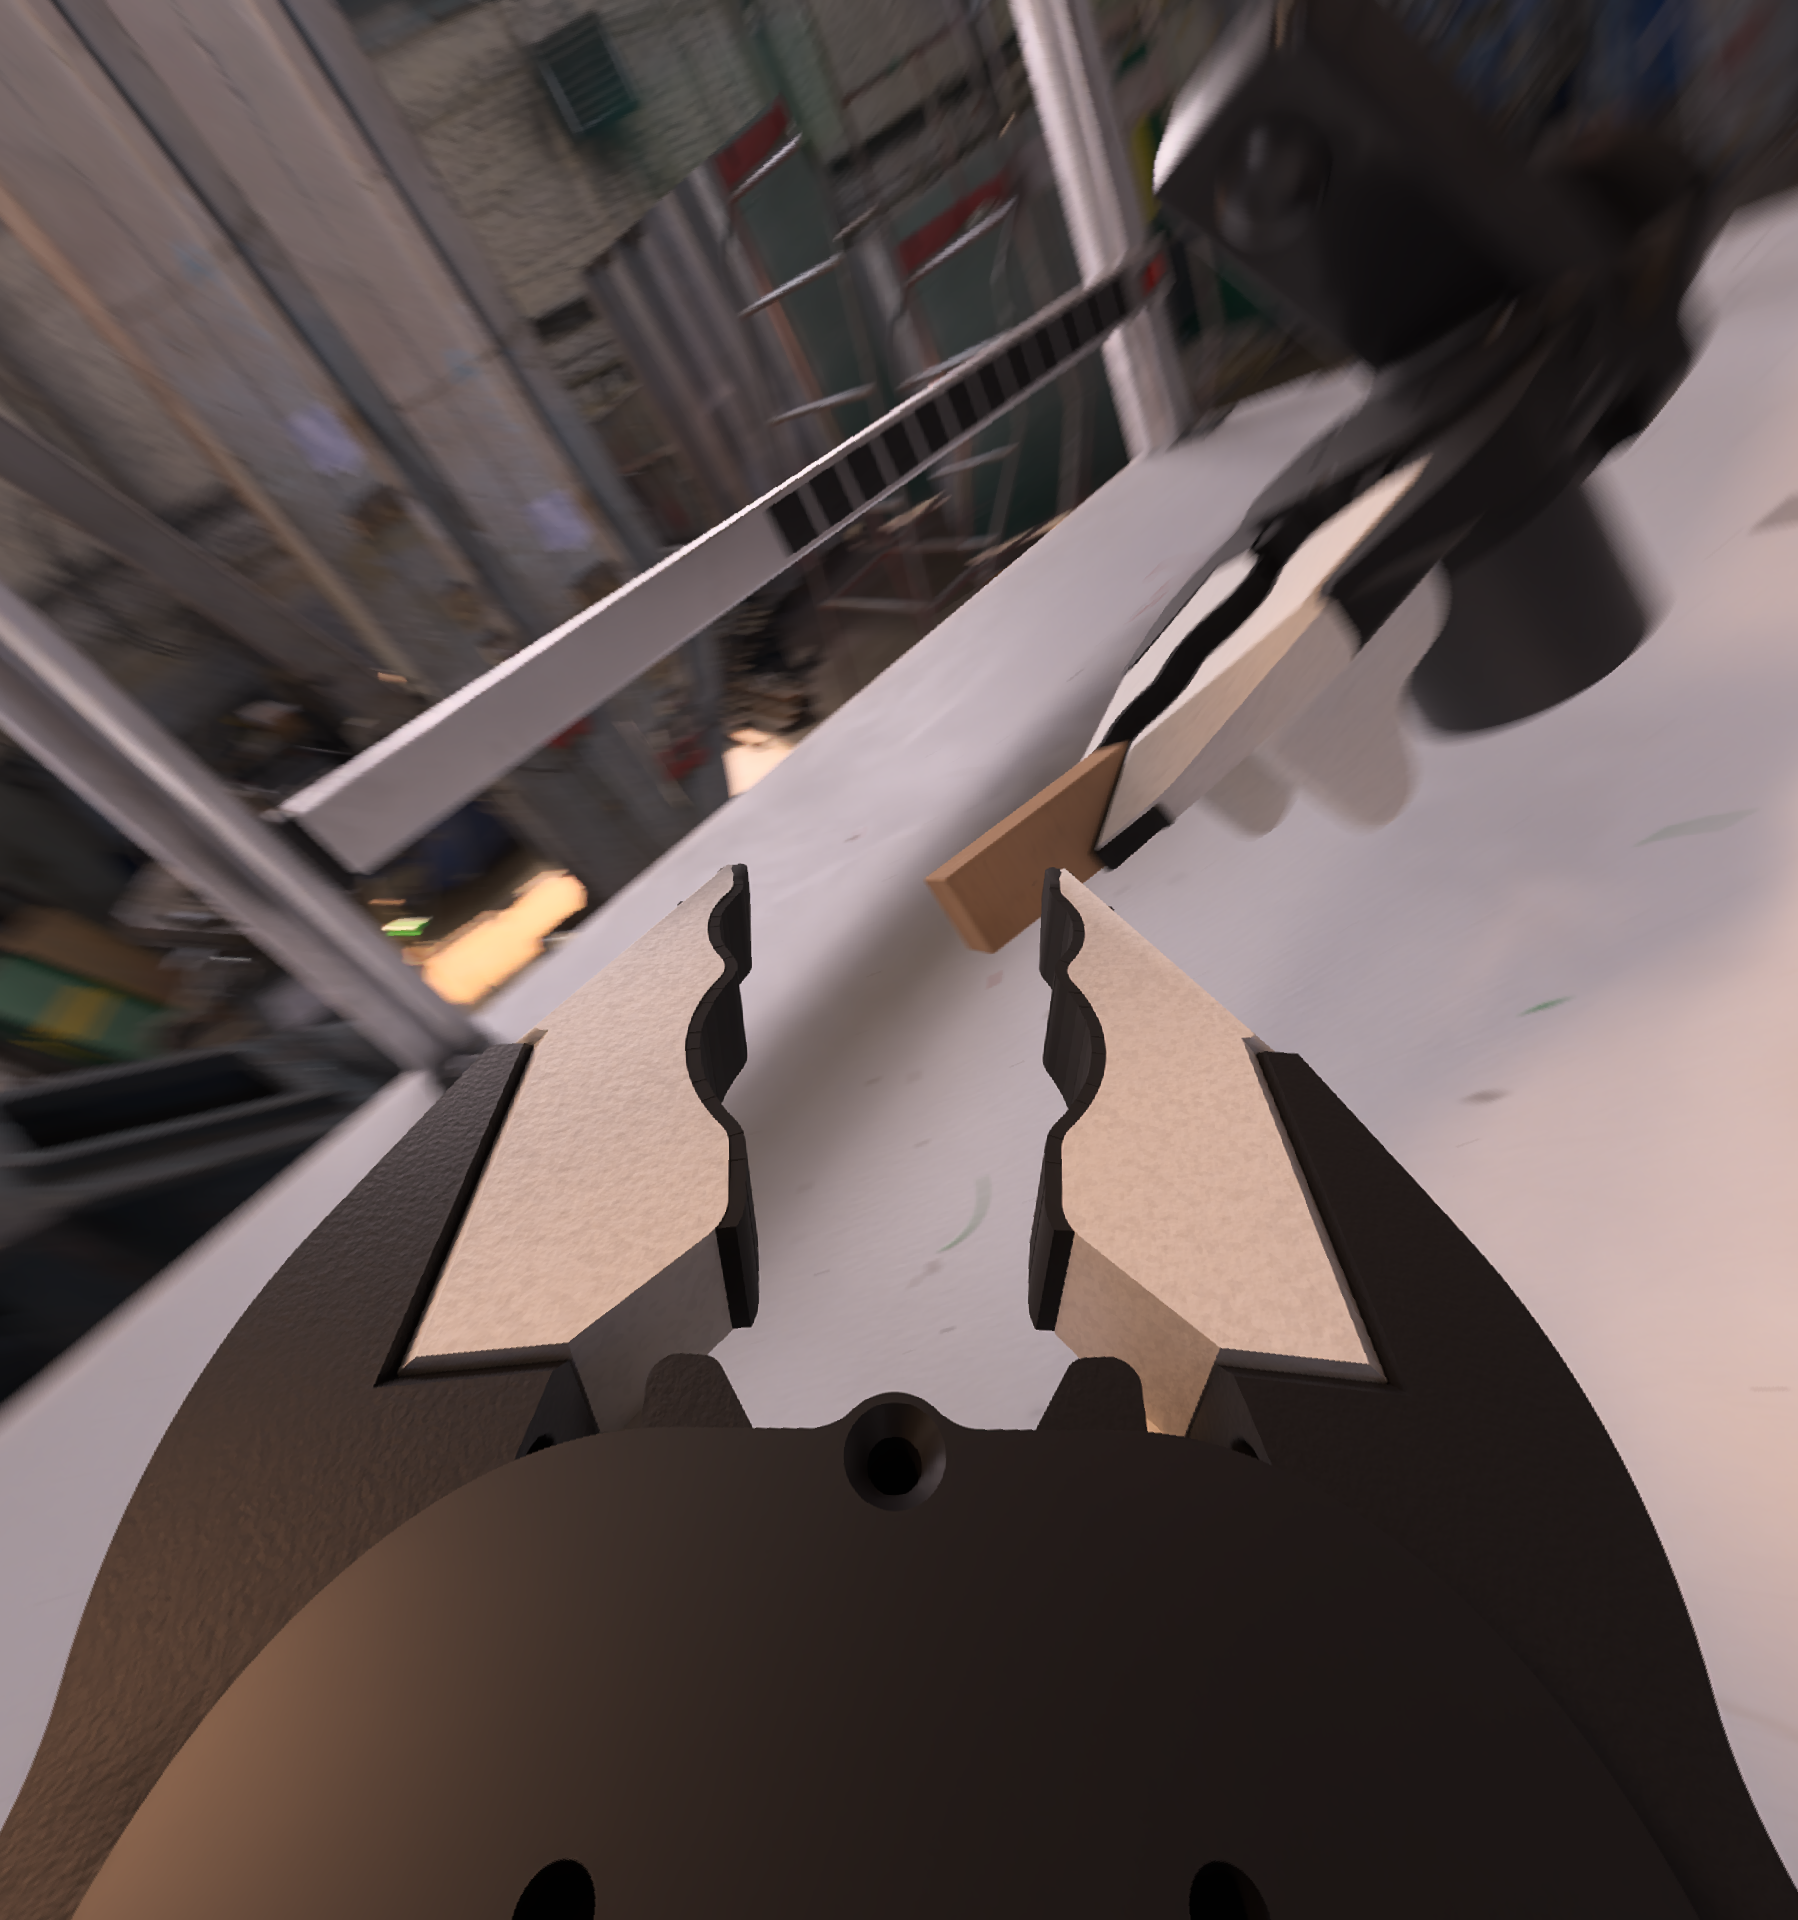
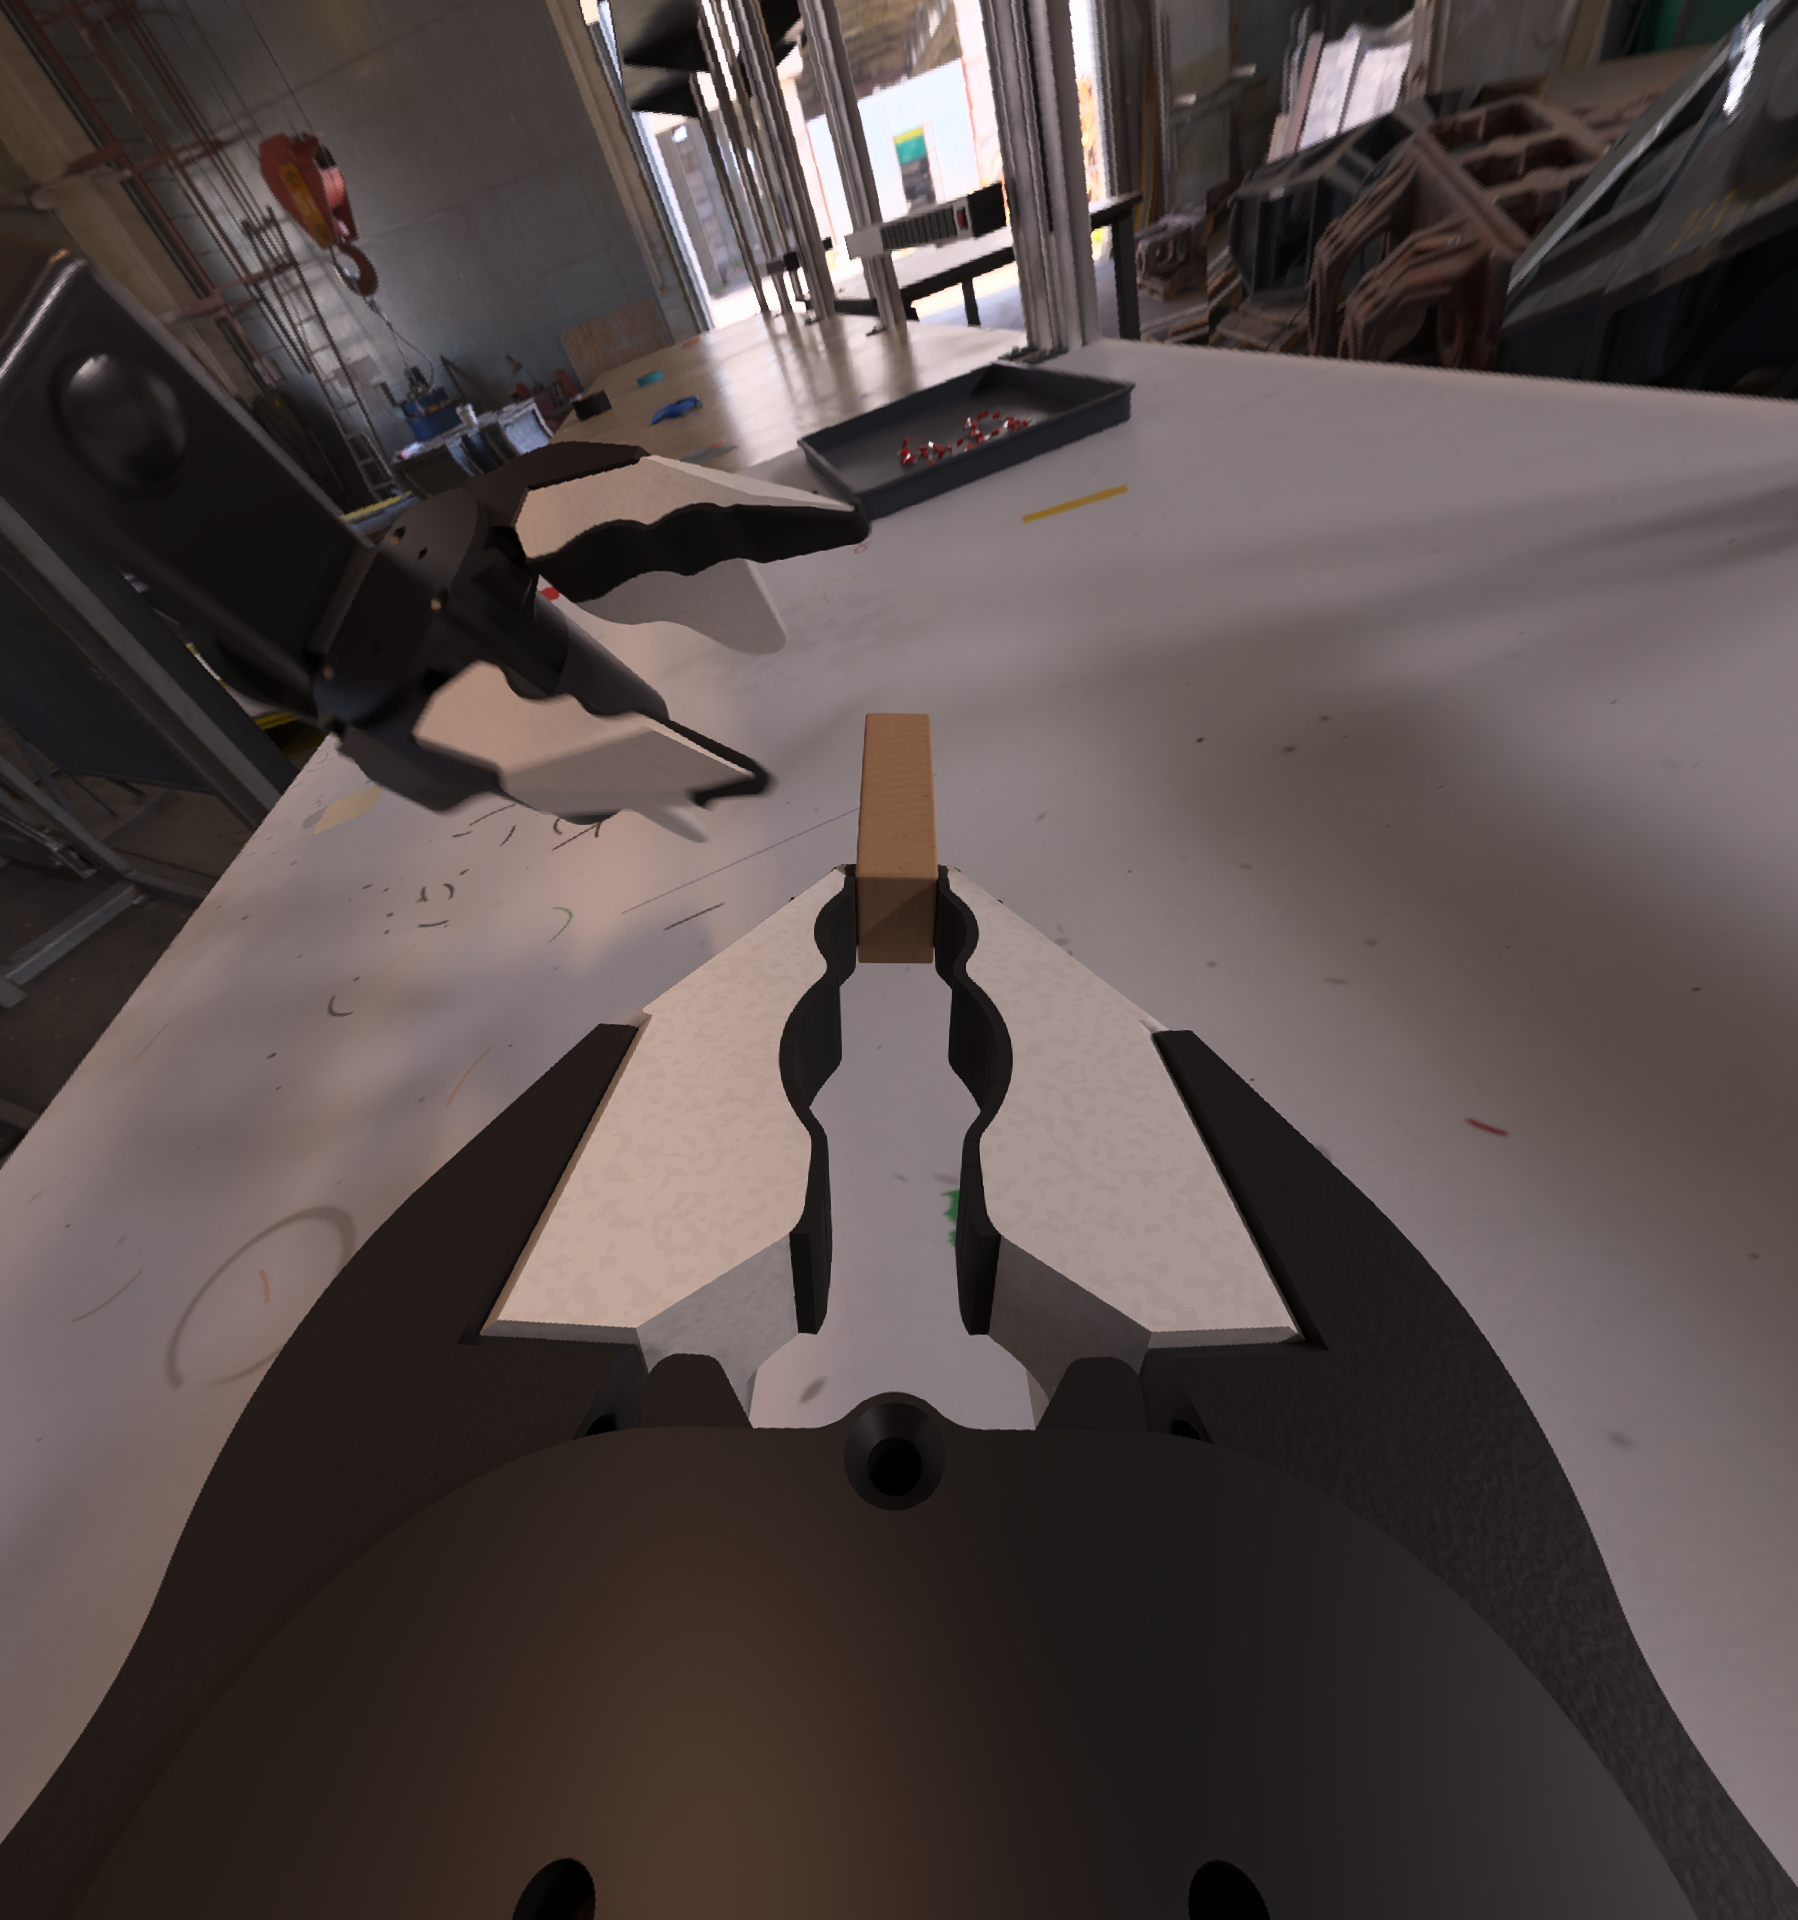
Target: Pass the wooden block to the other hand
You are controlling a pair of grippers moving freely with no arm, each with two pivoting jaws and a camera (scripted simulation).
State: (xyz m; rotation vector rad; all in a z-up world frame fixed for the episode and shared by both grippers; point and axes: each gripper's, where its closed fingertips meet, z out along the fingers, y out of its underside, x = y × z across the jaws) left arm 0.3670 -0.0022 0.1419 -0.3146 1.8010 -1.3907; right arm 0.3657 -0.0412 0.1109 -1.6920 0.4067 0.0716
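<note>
Wooden block [image 2: 895, 831] pinched at right gripper [image 2: 895, 914] fingertips, held above worktop [image 2: 1394, 831]. Left gripper [image 1: 895, 904] fingers wide, empty, just beside block's free end. Handover not yet done; left grasp and right release remain.

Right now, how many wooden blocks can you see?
1. The wooden block is pinched at one end by the right gripper, sticking out above the white table. The open left gripper is beside it, not touching. No others show.

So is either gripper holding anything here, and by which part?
The right gripper pinches the wooden block at its near end, between its fingertips. The left gripper is open, holding nothing.
</note>
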